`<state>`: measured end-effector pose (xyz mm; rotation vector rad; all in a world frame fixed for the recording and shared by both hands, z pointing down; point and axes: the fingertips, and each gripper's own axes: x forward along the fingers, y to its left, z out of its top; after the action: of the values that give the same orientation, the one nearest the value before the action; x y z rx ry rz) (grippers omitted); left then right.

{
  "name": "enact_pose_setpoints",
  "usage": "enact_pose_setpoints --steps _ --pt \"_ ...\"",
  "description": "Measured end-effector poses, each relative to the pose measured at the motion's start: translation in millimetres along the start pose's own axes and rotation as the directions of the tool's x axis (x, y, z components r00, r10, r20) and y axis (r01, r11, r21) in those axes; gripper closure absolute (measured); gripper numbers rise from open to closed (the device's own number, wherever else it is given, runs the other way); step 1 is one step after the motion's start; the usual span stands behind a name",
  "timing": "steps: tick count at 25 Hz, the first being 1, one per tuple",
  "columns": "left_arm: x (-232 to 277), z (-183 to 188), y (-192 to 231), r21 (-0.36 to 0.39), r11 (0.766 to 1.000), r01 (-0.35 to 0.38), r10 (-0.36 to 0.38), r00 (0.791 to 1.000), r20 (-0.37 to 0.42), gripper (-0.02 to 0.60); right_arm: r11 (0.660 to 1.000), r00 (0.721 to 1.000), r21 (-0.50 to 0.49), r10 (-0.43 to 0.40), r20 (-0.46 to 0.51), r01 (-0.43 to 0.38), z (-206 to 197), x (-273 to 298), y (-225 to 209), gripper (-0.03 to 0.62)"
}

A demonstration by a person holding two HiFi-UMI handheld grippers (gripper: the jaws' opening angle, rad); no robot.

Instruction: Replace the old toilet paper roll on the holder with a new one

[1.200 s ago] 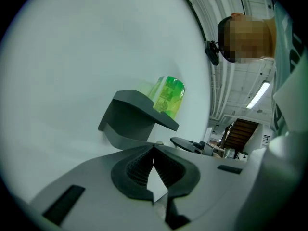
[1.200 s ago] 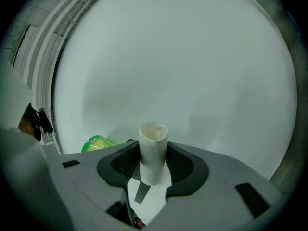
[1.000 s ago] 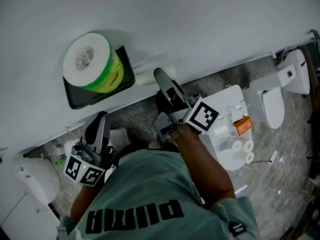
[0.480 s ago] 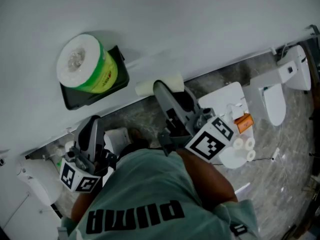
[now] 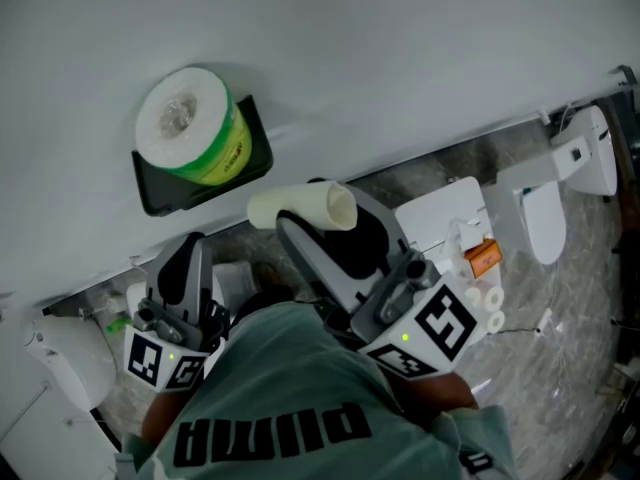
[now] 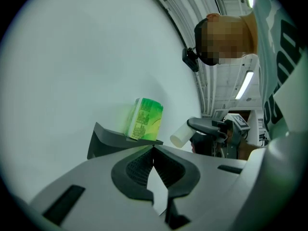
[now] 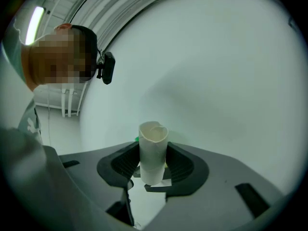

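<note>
A new paper roll in green wrapping stands on a black wall shelf; the left gripper view shows the roll and the shelf ahead too. My right gripper is shut on an empty cardboard tube, held off the wall to the right of the shelf. In the right gripper view the tube stands upright between the jaws, clamped at its lower half. My left gripper hangs below the shelf, shut with nothing in it. From there the tube shows at the right.
A plain white wall fills the upper part of the head view. On the floor at the right stand a toilet and a white stand with small rolls and an orange item. Another white fixture sits at the lower left.
My right gripper has risen and rolled, carrying the cardboard tube away from the wall and leftward. The left gripper has stayed about where it was, below the shelf.
</note>
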<state>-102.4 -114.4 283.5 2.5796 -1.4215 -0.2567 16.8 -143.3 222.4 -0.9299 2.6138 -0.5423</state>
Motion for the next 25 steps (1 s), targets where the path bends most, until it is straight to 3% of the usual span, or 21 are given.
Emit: enact_pose_setpoints --steps 5,13,25 --pt "-5 2 15 0.025 0.998 -0.050 0.051 0.999 -0.008 0.577 0.992 0.999 -0.120 0.042 -0.024 -0.045 8 14 32 0.421" --pt "-25 11 47 0.041 0.991 -0.129 0.129 0.992 0.003 0.577 0.969 0.996 -0.234 0.063 -0.065 -0.077 14 63 80 0.421" --pt "-48 20 95 0.034 0.983 -0.179 0.179 0.984 0.012 0.577 0.915 0.987 -0.402 -0.062 -0.145 -0.002 -13 130 101 0.421"
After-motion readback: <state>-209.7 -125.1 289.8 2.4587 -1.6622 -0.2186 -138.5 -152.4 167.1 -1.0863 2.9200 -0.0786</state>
